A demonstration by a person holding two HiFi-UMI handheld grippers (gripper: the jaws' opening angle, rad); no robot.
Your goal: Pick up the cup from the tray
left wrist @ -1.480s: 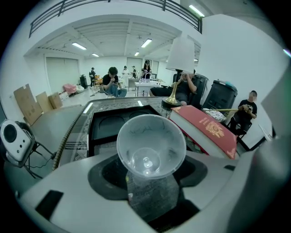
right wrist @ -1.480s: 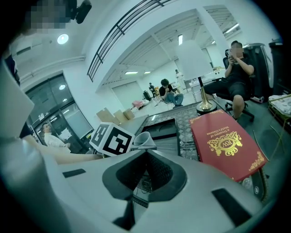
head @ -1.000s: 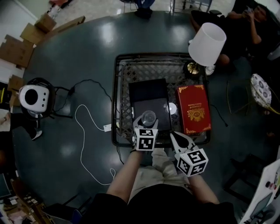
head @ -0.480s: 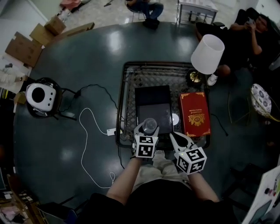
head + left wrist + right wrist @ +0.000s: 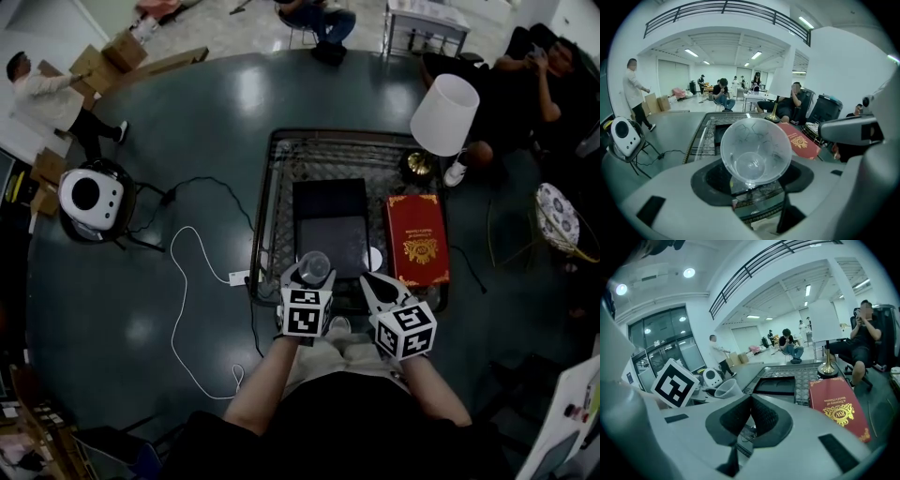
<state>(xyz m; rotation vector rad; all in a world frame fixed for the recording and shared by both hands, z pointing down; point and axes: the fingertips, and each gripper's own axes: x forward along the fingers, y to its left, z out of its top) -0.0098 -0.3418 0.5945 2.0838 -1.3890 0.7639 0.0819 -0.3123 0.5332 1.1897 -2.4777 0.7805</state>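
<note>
A clear plastic cup [image 5: 314, 265] is gripped in my left gripper [image 5: 313, 274], lifted just above the front edge of the black tray [image 5: 330, 211]. In the left gripper view the cup [image 5: 756, 150] fills the space between the pads, its open mouth facing the camera, and the left gripper [image 5: 755, 180] is shut on its lower part. My right gripper [image 5: 373, 284] hovers beside it to the right, over the table's front rim, shut with nothing in it; its pads meet in the right gripper view [image 5: 750, 404]. From there the cup [image 5: 726, 387] shows at the left.
The tray lies on a glass coffee table with an ornate metal frame [image 5: 265, 216]. A red book [image 5: 416, 239], a small white disc [image 5: 373, 259] and a lamp [image 5: 444, 112] stand to the right. A white round device [image 5: 87, 194] and a cable [image 5: 180, 281] lie on the floor at left. People sit and stand round about.
My left gripper has lifted the cup and drawn it back from the tray's front part towards the table's near edge. The right gripper stays beside it. A person has come into view at upper left.
</note>
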